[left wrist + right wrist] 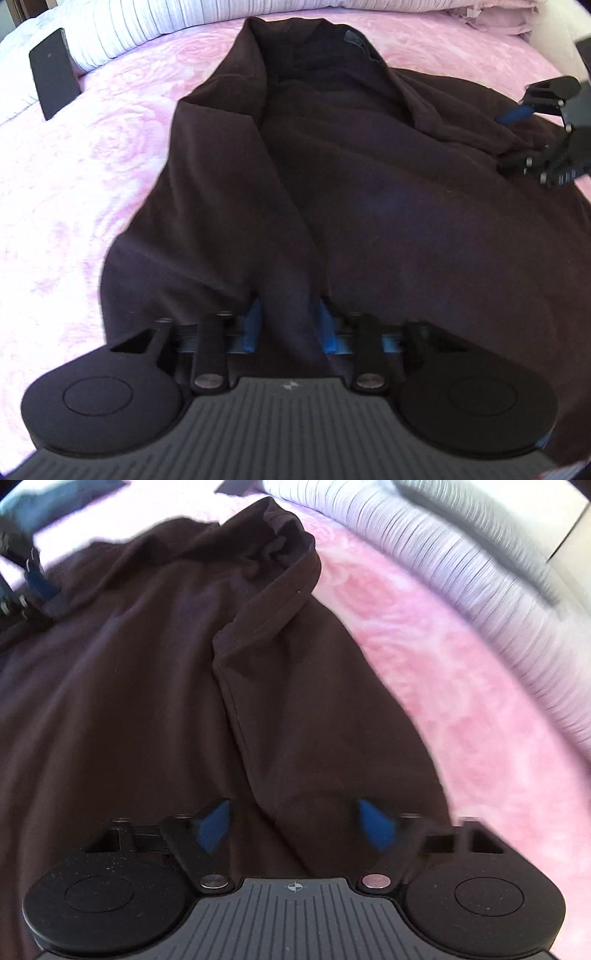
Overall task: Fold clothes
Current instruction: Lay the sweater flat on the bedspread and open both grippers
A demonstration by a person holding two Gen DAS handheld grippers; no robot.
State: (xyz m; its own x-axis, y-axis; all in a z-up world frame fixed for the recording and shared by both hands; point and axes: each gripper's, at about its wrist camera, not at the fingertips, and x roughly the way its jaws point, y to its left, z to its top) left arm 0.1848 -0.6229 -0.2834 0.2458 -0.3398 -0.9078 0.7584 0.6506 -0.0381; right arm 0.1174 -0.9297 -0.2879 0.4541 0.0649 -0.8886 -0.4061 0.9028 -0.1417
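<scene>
A dark brown garment (369, 203) lies spread on a pink bedspread (92, 184), its hem or collar opening at the far end. My left gripper (291, 325) sits at the garment's near edge, its blue pads shut on a raised fold of the cloth. In the right wrist view the same garment (129, 701) fills the left and middle. My right gripper (293, 823) stands open over it, with a ridge of cloth running between its blue pads (373, 827), which stand apart from it. The right gripper (509, 138) also shows at the right edge of the left wrist view.
A striped white pillow or duvet (129, 33) runs along the far side of the bed and shows again as a striped roll (480, 572). A flat black rectangular object (55, 88) lies on the bedspread at the far left. Pink bedding borders the garment on both sides.
</scene>
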